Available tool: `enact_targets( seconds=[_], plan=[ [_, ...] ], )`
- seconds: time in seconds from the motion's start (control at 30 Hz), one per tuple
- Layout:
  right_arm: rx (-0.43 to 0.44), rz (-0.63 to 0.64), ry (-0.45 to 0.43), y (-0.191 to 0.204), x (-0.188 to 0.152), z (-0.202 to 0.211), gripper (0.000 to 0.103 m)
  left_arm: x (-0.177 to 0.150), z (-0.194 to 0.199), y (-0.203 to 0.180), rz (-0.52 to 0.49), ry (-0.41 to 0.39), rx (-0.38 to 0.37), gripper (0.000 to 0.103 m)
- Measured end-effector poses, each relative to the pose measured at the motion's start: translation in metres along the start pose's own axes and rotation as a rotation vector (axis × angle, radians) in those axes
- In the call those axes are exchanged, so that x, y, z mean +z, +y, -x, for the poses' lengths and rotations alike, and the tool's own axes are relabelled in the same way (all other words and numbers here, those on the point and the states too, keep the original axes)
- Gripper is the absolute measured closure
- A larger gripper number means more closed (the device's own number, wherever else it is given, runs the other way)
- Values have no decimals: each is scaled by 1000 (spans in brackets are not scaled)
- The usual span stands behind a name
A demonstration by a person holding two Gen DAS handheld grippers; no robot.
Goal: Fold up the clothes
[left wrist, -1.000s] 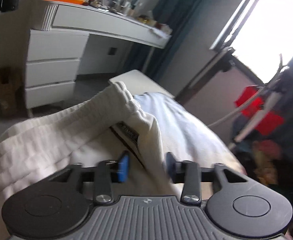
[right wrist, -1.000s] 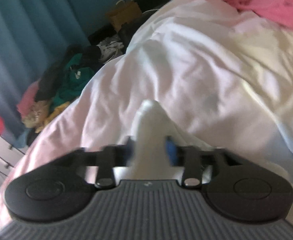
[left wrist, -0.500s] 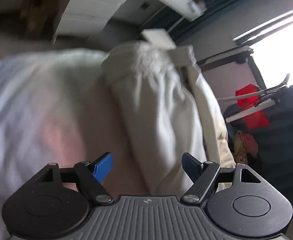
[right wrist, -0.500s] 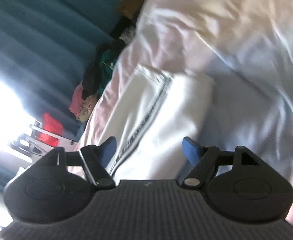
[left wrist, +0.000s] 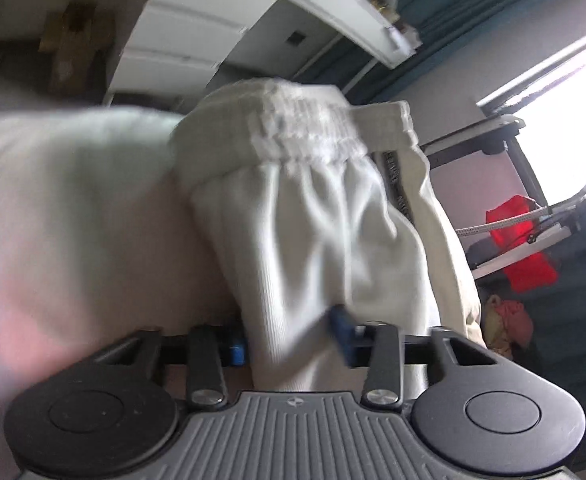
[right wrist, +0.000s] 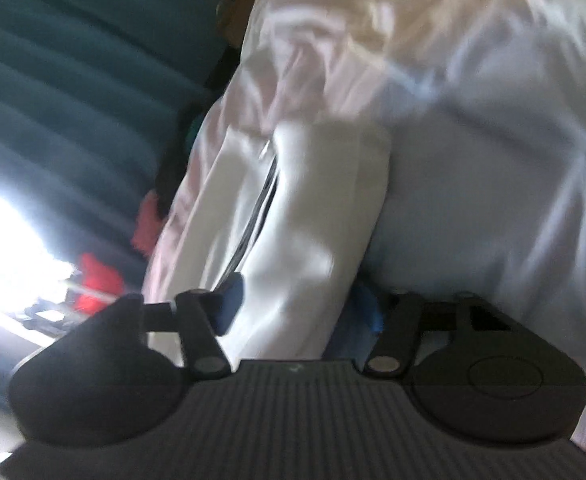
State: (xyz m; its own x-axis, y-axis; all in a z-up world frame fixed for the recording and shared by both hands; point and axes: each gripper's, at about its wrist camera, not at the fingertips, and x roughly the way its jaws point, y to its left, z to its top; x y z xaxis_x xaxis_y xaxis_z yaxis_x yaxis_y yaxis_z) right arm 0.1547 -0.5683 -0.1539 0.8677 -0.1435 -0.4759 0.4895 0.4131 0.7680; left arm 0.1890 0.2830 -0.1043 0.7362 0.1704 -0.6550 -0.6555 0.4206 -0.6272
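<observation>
A white folded garment (left wrist: 313, 220) with a gathered elastic waistband and a dark side stripe lies on the pale bedsheet (left wrist: 73, 200). My left gripper (left wrist: 289, 342) has its near end between its blue pads. The jaws are closing, and the cloth is bunched against both pads. In the right wrist view the same garment (right wrist: 313, 208) runs away from my right gripper (right wrist: 297, 308). Those jaws are closing too, with the fold filling the gap between them. The right-hand pad is partly hidden behind the cloth.
A white dressing table with drawers (left wrist: 185, 40) and a cardboard box (left wrist: 73, 40) stand past the bed. By the bright window (left wrist: 565, 120) are a rack and a red item (left wrist: 521, 240). Teal curtains (right wrist: 73, 80) and a pile of clothes (right wrist: 149, 220) flank the rumpled bedding (right wrist: 473, 200).
Both grippers let go of the garment and opened wide. They rolled and dropped toward the bed, and now close again on the folded cloth's near end.
</observation>
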Motion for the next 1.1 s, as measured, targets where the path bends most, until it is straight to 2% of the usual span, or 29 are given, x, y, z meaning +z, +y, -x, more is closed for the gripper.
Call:
enact_targets(
  seconds=[0.07, 0.13, 0.2, 0.3, 0.4, 0.47, 0.57, 0.77, 0.9, 1.0, 1.03, 1.1],
  plan=[
    [-27, 19, -15, -1, 5, -10, 65, 3, -1, -1, 4, -35, -12, 85],
    [-43, 19, -16, 1, 8, -14, 87, 9, 5, 5, 64, -45, -35, 91],
    [-26, 8, -40, 5, 11, -6, 92, 15, 13, 6, 113, -63, -66, 93],
    [16, 6, -72, 11, 16, 15, 93, 24, 49, 5, 75, -112, -130, 94],
    [36, 20, -79, 16, 21, 38, 93, 30, 72, -4, 6, -158, -162, 94],
    [35, -4, -71, 10, 27, 54, 93, 33, 92, 5, -17, -175, -171, 94],
    [35, -41, -60, 1, 36, 79, 93, 32, 111, 21, -7, -148, -182, 94],
    [6, -155, -62, -29, 32, 128, 93, 24, 164, 83, 108, -30, -134, 94],
    [-40, -215, -32, -50, 31, 131, 93, 18, 173, 93, 14, 1, -50, 92],
    [-71, -294, 6, -69, 23, 127, 91, 16, 169, 87, -82, 43, 36, 86],
    [-82, -324, 19, -76, 20, 125, 90, 16, 167, 84, -95, 52, 54, 82],
    [-82, -384, 47, -89, 16, 119, 85, 16, 165, 80, -128, 79, 73, 67]
  ],
)
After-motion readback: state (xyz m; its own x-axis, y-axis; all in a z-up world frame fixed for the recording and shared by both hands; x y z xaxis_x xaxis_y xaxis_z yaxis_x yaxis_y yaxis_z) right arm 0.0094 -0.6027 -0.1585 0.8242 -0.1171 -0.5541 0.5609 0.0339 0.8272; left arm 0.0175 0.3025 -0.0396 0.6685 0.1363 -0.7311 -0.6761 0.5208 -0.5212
